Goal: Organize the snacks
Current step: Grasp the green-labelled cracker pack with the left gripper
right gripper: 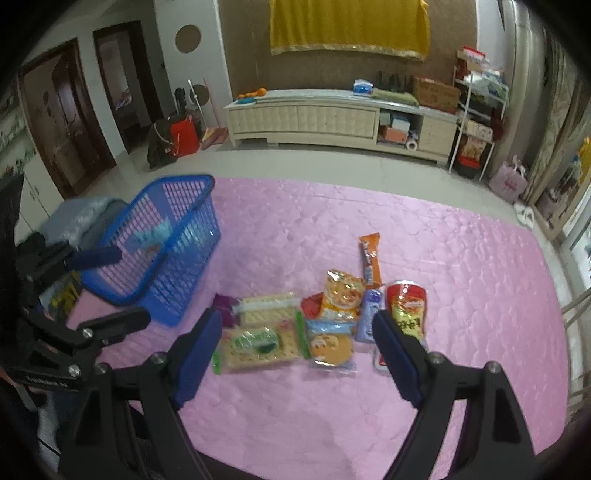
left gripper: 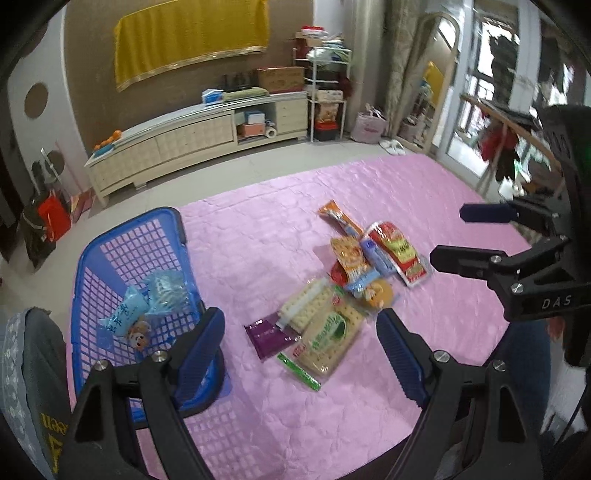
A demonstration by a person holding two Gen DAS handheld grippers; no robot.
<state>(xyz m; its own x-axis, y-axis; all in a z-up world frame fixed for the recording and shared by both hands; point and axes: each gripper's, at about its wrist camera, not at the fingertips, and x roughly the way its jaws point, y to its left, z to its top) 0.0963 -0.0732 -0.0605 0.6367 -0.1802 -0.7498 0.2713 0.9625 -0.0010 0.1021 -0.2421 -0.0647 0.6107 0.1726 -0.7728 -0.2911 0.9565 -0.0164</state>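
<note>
Your left hand-held gripper (left gripper: pixel 301 332) gapes wide, nothing between its pads, above the snack pile (left gripper: pixel 347 280) on the pink quilted cover (left gripper: pixel 258 240). Your right hand-held gripper (right gripper: pixel 297 339) is just as wide, also empty, over the same pile. The blue basket (left gripper: pixel 92 266) sits left of the pile, two light-blue packets (left gripper: pixel 147 302) inside.

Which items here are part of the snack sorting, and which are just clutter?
Job:
- blue basket, light blue packets already inside
- snack pile on the pink cover: cracker pack, purple packet, orange bar, red packet
- left gripper and right gripper, both open and empty

Clutter:
- TV cabinet
- yellow cloth
- shelf rack
</note>
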